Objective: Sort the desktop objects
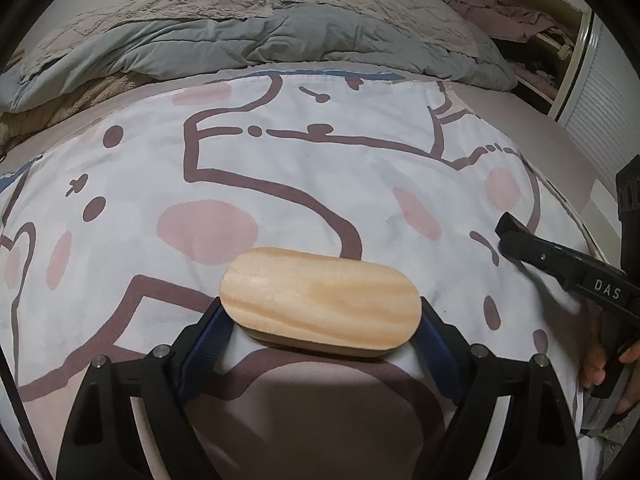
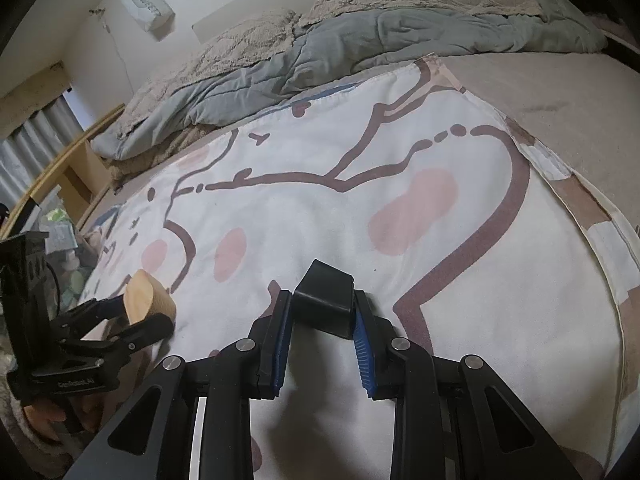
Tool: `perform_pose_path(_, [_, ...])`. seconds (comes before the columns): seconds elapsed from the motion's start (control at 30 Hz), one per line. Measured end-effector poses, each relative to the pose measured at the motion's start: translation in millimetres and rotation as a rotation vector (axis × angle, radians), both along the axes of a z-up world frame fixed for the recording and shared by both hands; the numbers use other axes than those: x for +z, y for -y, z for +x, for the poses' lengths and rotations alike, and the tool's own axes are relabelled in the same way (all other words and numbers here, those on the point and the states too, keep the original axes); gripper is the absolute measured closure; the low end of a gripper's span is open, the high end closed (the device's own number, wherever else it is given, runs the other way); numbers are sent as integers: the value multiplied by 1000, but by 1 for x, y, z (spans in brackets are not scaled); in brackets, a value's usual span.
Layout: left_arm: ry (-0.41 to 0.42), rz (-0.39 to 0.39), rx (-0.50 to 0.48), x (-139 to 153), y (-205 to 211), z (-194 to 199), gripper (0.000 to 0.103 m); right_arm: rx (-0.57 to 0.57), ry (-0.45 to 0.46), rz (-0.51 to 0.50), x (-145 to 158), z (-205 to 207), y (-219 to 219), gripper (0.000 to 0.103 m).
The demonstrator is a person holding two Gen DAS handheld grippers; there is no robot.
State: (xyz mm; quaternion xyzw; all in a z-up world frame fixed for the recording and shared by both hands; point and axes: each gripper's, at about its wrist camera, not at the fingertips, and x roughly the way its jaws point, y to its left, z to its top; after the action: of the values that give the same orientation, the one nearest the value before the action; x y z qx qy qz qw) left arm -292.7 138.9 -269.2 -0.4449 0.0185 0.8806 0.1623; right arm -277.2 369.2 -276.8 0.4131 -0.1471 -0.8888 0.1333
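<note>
Left wrist view: the left gripper (image 1: 320,320) has a wooden block (image 1: 320,302) between its fingertips, an oblong piece with rounded ends whose long axis runs straight across the gap from one blue pad to the other. The jaws stand wide, yet each pad meets an end of the block, so this reads as a grip across its full length rather than an open hand. The block sits at the very tips, just above the printed cloth (image 1: 280,184) that covers the bed; whether it touches the cloth cannot be told.

From the right wrist, the right gripper (image 2: 323,312) is closed narrowly on a small black block (image 2: 324,304), one pad on each of its side faces, the piece tilted and sticking out forward beyond the fingertips. To that gripper's left and slightly ahead, the left gripper (image 2: 140,316) and its wooden block (image 2: 146,300) are near but apart — nothing touches between the two.

Both tools point forward and steeply down at the cloth, side by side. Each object already lies in its own gripper, so the coming move likely turns on where each is carried; no bin or sorting place shows ahead of either gripper. A hand (image 1: 600,364) shows only at the frame's edge.
</note>
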Motion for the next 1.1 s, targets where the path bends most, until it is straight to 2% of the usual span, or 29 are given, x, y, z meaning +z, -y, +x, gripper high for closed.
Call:
perform_pose_path(0.2, [-27,-35,-25,13,0,9,15,13,-25,2,14,8,6,74])
perform_pose_path(0.6, [-66,-2,-9,63,21,51,15,143,-93,-23,67,46,54,74])
perform_pose_path(0.9, [-122,5,33,126,48,94,15,222,-138,-53,120,82,80,74])
perform_pose_path(1.1, [-180,6,66,173,72,125,14,269,-176,-38,162,102,92,74])
